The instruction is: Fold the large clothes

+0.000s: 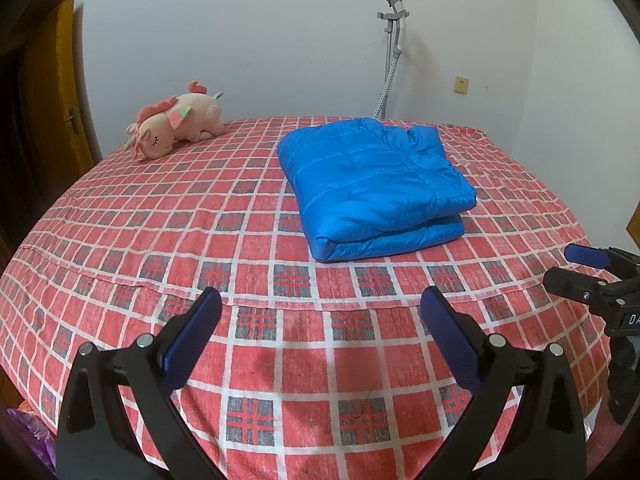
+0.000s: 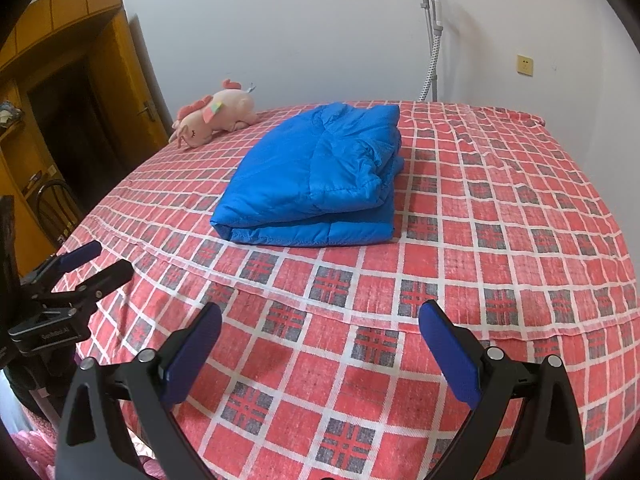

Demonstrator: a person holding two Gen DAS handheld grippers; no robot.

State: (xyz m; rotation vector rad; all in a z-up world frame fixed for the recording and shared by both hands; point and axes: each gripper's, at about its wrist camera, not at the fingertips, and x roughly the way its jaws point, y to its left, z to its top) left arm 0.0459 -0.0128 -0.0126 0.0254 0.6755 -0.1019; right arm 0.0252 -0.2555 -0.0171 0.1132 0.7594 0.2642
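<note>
The left gripper (image 1: 320, 308) has its two blue-padded fingers (image 1: 192, 336) spread wide apart, and nothing is between them. It hangs above the near part of the bed (image 1: 120, 216), without touching the cover. The right gripper (image 2: 320, 320) is the same: its fingers (image 2: 448, 352) are released and empty, over the near edge of the bed. In the left wrist view the right gripper appears at the right border, and in the right wrist view the left gripper appears at the left border, so the two are side by side and well apart from each other.

The blue puffer jacket (image 1: 372, 184) lies folded into a thick packet on the red checked bedcover, in the middle of the bed, beyond both grippers and not touched by either. Its folded edge faces the grippers.

Further back, near the far left corner of the bed, a pink plush toy (image 1: 176, 124) lies on its side. Behind the bed stands a garment steamer (image 1: 394, 40) against the white wall, with a wall socket (image 1: 461, 85) to its right. A wooden door (image 2: 100, 92) is at the left.
</note>
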